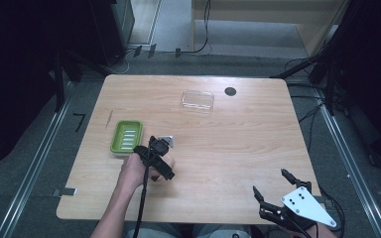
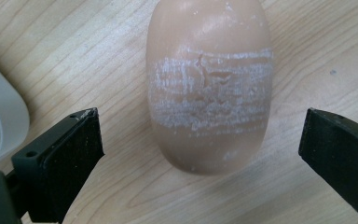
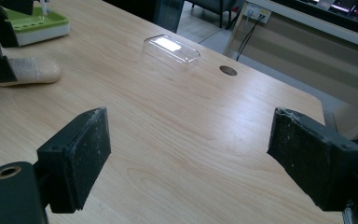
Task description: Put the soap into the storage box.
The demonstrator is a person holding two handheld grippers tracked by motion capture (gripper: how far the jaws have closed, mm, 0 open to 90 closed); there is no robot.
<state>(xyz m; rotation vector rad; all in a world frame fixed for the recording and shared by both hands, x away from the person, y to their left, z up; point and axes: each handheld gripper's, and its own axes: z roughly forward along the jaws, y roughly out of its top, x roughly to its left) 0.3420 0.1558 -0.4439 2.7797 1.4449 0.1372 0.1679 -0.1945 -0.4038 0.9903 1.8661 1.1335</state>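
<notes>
High view: the left gripper (image 1: 155, 157) hangs over the wooden table (image 1: 238, 148) just right of the green soap dish (image 1: 126, 136), at the spot where the bar of soap lies beneath the hand. The right gripper (image 1: 273, 186) rests well apart at the near right corner, jaws spread wide and empty, so the left one is by far the nearer. A clear plastic lid (image 1: 197, 100) sits toward the far edge.

Left gripper view: the soap (image 2: 209, 84) lies flat on the table directly between the two black jaws, which stand wide apart, neither touching it. Its long axis runs away from the camera, across the closing line, so the jaws would meet its long sides. A corner of the soap dish (image 2: 0, 121) shows at left.

Right gripper view: its jaws stand wide with nothing between them; the soap (image 3: 32, 71) lies far off at left, near the soap dish (image 3: 37, 25), and the lid (image 3: 171, 49) sits beyond.
</notes>
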